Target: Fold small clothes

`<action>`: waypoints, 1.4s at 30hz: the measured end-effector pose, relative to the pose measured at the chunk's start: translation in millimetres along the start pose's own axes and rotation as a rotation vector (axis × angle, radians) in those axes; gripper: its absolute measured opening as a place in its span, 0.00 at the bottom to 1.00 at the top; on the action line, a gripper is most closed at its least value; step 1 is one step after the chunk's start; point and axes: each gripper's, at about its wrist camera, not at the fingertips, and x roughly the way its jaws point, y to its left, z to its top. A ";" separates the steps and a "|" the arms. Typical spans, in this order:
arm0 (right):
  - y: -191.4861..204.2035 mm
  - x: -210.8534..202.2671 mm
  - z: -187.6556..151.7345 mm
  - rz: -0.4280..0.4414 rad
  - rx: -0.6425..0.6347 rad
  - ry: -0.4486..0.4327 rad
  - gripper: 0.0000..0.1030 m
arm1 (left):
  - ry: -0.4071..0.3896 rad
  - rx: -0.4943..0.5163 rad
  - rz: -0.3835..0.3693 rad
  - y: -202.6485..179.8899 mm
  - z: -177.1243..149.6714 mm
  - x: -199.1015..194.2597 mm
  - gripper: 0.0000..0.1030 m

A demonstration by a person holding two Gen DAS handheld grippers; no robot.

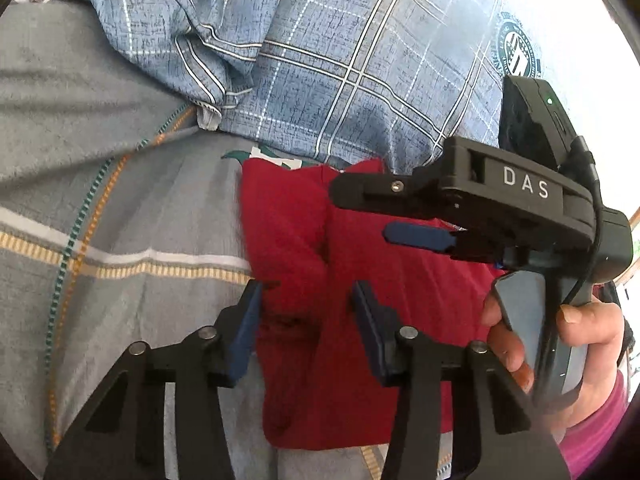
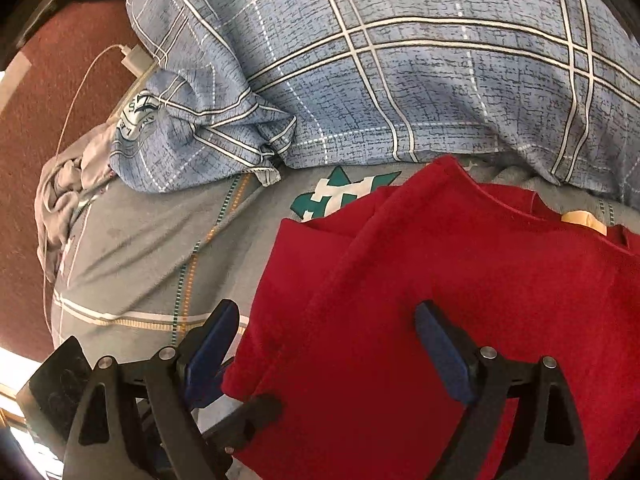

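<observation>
Grey bedding with orange-and-teal stitched lines covers the bed [image 2: 132,264], where a red garment [image 2: 460,280] lies partly folded, one side panel already laid over its body, just below a blue plaid pillow [image 2: 400,80]. A white charger and cable [image 2: 134,60] sit beyond the pillow's corner. Judging by the doubled layers, the fold is midway, and the next move likely calls for pinching an edge of the garment and carrying it across.

The left tongs [image 1: 306,312] hover at the garment's left edge, partly apart, the red cloth lying between the pads with no clear pinch visible. The right tongs [image 2: 328,344] stand wide apart over the garment, straddling its left edge, gripping nothing. A hand [image 1: 568,344] holds the right tool's handle beside the garment.
</observation>
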 end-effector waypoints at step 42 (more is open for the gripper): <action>30.3 20.5 13.0 -0.128 -0.132 0.177 0.93 | -0.099 0.325 -0.102 -71.2 -16.5 -22.0 0.25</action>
